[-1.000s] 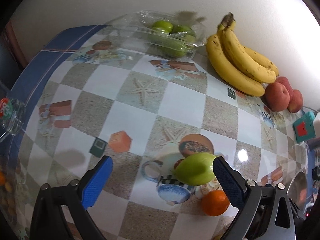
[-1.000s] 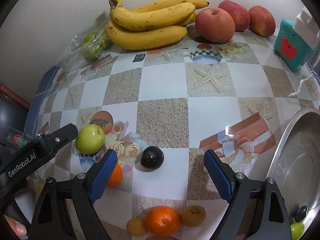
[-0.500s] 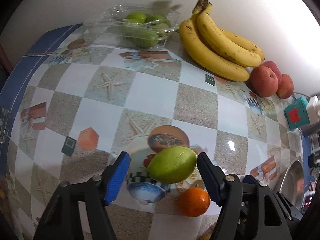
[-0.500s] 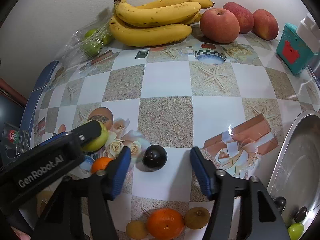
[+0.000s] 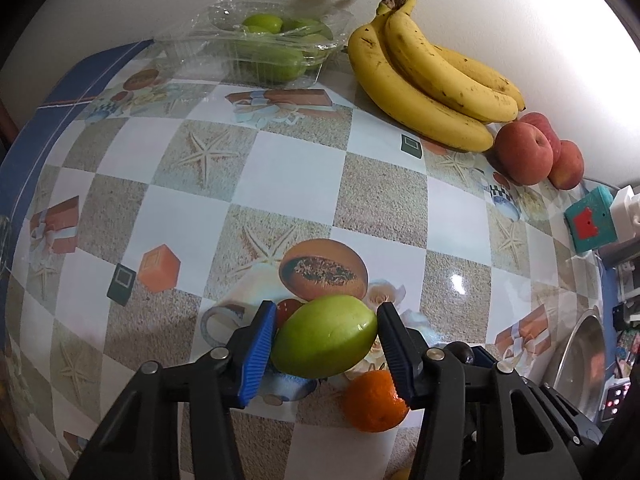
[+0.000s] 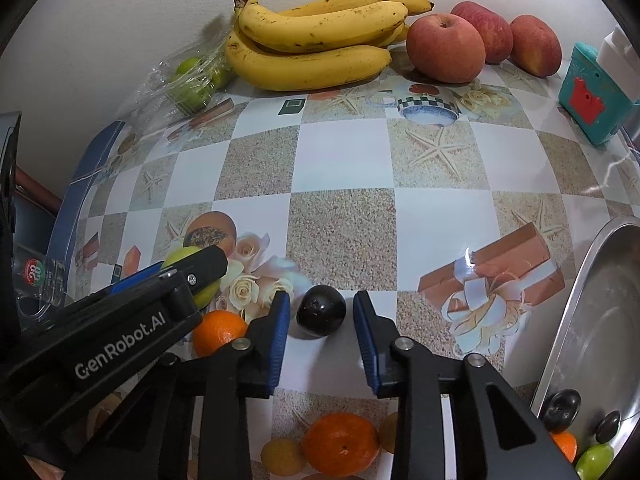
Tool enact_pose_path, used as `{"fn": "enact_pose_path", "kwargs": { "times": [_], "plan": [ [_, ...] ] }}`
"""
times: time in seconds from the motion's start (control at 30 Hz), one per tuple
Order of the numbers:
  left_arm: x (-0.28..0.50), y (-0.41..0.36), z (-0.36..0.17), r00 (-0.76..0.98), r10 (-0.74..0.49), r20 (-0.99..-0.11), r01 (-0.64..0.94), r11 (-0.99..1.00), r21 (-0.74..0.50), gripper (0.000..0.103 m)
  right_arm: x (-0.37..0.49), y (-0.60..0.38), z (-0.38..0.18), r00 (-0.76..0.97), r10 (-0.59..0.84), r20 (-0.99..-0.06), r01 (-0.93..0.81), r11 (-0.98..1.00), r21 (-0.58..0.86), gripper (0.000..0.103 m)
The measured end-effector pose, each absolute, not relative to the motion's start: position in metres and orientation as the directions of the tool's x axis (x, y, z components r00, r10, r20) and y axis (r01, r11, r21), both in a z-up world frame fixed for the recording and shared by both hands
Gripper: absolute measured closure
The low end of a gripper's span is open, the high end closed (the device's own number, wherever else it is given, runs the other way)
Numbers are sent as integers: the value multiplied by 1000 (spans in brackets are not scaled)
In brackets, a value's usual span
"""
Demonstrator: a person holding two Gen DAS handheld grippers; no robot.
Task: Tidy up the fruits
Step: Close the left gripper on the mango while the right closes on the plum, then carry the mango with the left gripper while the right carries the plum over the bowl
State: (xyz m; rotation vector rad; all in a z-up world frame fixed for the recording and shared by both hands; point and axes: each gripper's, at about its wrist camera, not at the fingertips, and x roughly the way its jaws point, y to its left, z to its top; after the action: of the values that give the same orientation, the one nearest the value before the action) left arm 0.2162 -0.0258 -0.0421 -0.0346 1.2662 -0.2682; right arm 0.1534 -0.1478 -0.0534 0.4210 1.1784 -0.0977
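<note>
Both of my tools have just been closing: the left tool [image 5: 326, 344] now has its blue pads against the green fruit [image 5: 324, 336], which has come from beside one pad to between both, clamped; the right tool [image 6: 322, 316] has drawn in around the dark plum [image 6: 321, 316], though a sliver of gap shows on each side, so I judge the grip not yet made. Both fruits rest on the tabletop [image 5: 280, 168]. Progress, judged: partly done. At the back, sorted, lie one bunch of bananas [image 6: 316, 44], three red apples [image 6: 446, 48] and a clear plastic box [image 5: 260, 44] holding several green fruits, too crowded to count. The steel bowl [image 6: 608, 320] at right holds two dark plums, part of an orange and one green fruit. Left loose in the right wrist view: one orange [image 6: 218, 332] between the tools, one orange [image 6: 340, 442] at the near edge with a yellowish small fruit on either side, plus the two fruits now being taken.
</note>
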Motion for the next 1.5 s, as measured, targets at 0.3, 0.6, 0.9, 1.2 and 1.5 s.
{"fn": "enact_pose_path", "kwargs": {
  "times": [0.3,0.6,0.9,1.2,1.5],
  "plan": [
    [213,-14,-38,271,-209,-940,145,974,-175,48,148,-151,-49,390,163,-906,304,906,294,77],
    [203,-1,-19,299,-201,-933,125,977,-171,49,138,-156,-36,405,169,-899,326,891,315,77],
    [188,4,0,322,-196,-926,122,979,-165,49,119,-160,-17,433,167,-886,349,875,335,77],
    [173,3,12,339,-204,-918,108,978,-177,49,92,-169,0,463,159,-872,363,864,350,77],
    [153,-21,26,358,-204,-911,146,976,-161,49,67,-180,18,500,138,-855,373,857,356,77]
  ]
}}
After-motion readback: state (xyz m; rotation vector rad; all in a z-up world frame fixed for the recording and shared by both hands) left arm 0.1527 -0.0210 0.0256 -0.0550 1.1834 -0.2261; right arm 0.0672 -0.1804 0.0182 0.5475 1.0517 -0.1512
